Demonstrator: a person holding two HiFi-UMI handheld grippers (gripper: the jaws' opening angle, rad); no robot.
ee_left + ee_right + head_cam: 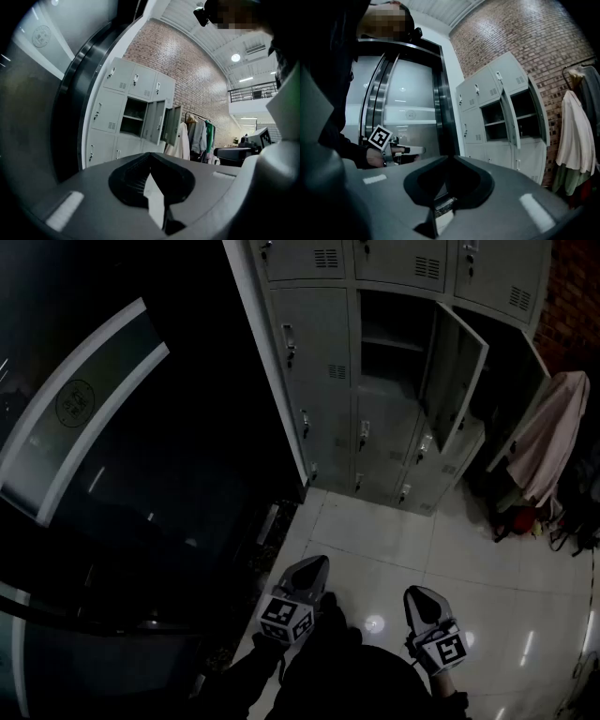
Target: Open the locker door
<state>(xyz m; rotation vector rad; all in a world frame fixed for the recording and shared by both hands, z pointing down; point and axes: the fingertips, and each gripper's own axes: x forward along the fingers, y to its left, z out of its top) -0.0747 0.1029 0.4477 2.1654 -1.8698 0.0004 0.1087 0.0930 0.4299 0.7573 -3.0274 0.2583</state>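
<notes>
Left gripper (312, 568) and right gripper (421, 598) near, both jaws closed together, far lockers (323, 381) well apart, locker door (453, 367) open

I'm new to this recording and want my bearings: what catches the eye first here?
First, the grey locker bank at the top of the head view, where one middle door stands wide open. To its right a pale coat hangs. Low in the view, the left gripper and right gripper are shut and empty, over the glossy white floor, well short of the lockers.
</notes>
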